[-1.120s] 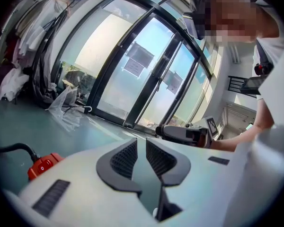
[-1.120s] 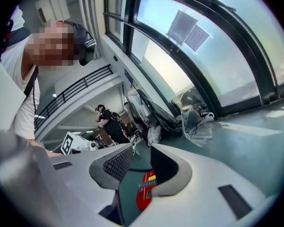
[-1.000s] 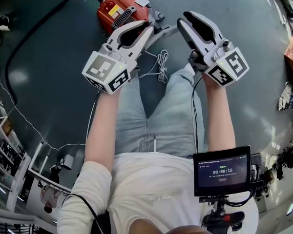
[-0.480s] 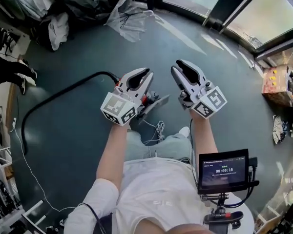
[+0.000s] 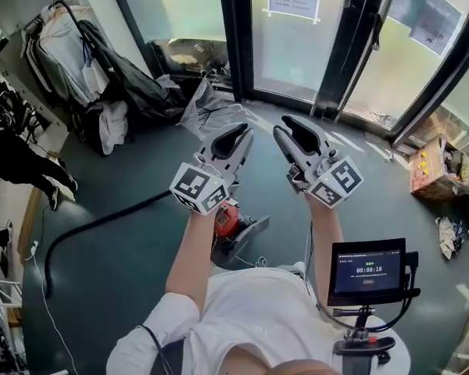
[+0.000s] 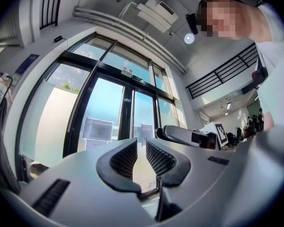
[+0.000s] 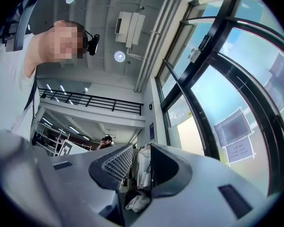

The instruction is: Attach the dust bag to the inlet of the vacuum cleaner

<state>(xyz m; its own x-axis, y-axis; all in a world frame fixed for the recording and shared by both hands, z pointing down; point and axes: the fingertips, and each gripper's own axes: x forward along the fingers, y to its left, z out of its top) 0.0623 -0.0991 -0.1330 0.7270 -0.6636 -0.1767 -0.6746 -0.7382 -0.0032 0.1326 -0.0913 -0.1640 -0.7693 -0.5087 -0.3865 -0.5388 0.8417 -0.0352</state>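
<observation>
Dark teal floor (image 5: 125, 287), smooth and slightly shiny, fills a large room. Tall glass doors (image 5: 297, 45) in black frames line the far side, with paper notices taped on them. At the far left, clothes (image 5: 62, 45) hang on a rack above dark bags. A cardboard box (image 5: 430, 166) sits by the glass at the right. Another person (image 5: 16, 158) in dark clothes stands at the left edge.

Seen from the head view, the wearer holds both bare forearms out in front, side by side, pointing toward the doors. The left gripper (image 5: 241, 133) has its jaws parted by only a narrow slit; the left gripper view (image 6: 141, 148) shows window light through the gap and nothing held. The right gripper (image 5: 284, 129) has its jaws parted wider, and the right gripper view (image 7: 142, 150) shows only distant hanging clothes between them, so it too is empty.

The red vacuum cleaner (image 5: 228, 221) sits on the floor under the left forearm, partly hidden by it, touched by neither gripper. Its black hose (image 5: 102, 225) curves away across the floor to the left.

Count: 2 grippers, each with 1 marker cube (image 5: 199, 188), 1 vacuum cleaner, 1 hose, 1 cardboard box, and 1 small screen (image 5: 369, 270) on a stand at the wearer's right.
</observation>
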